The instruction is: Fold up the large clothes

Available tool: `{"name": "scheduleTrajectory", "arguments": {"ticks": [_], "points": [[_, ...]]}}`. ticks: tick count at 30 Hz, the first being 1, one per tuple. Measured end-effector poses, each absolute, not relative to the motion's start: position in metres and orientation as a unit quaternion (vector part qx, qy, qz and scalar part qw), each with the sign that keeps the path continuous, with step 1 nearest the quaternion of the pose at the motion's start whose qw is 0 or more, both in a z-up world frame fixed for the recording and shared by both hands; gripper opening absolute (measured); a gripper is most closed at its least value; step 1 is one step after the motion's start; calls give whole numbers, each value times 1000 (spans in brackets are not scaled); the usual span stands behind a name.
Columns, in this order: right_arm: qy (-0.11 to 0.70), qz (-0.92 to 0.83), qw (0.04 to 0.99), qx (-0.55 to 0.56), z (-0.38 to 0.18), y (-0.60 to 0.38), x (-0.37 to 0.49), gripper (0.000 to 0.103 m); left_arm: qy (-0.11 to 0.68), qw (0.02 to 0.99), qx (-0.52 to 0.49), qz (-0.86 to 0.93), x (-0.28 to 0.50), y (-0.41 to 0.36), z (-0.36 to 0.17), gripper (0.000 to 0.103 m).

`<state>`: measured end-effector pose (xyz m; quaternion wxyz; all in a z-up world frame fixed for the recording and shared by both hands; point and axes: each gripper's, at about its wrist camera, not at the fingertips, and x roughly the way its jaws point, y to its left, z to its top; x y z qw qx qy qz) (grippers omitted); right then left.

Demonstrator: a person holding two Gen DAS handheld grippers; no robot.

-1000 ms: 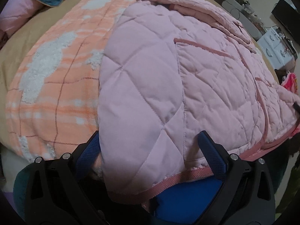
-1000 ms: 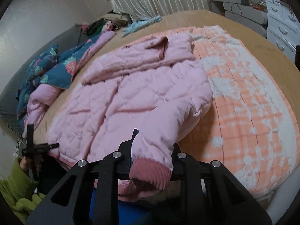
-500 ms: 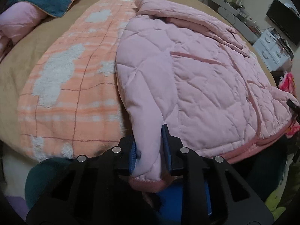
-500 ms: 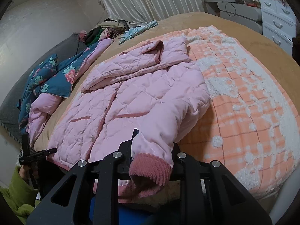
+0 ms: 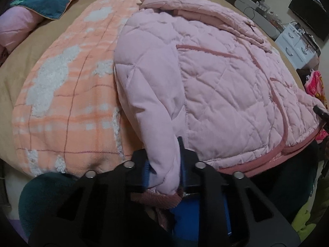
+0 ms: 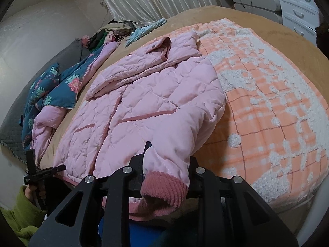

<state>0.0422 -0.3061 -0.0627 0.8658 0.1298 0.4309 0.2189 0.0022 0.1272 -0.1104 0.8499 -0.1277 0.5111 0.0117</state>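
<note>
I have both sleeve ends of the pink quilted jacket [image 5: 216, 78] in hand. It lies front-up on the orange checked blanket [image 5: 67, 107] across the bed [image 6: 257, 20], hem toward me. My left tongs [image 5: 164, 164] have just been closing and now pinch the sleeve [image 5: 152, 111] just above its ribbed cuff [image 5: 156, 200]. My right tongs [image 6: 166, 164] are clenched on the other sleeve [image 6: 185, 131], its cuff [image 6: 164, 189] bulging out toward the camera. To do this well, I judge I should lift both sleeves only enough to clear the quilting, then carry them inward across the chest together (the padding looks springy, so it may unfold). I would lay them flat and smooth before letting go.
</note>
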Motion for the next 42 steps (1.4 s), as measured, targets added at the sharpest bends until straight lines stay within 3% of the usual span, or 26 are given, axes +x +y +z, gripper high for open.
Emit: {"name": "scheduleTrajectory", "arguments": {"ticks": [15, 42], "points": [[373, 232, 885, 154, -14, -303, 56, 19, 393, 913, -108, -13, 28, 121, -17, 5], [313, 232, 904, 174, 72, -297, 129, 17, 296, 950, -100, -7, 101, 127, 76, 6]]}}
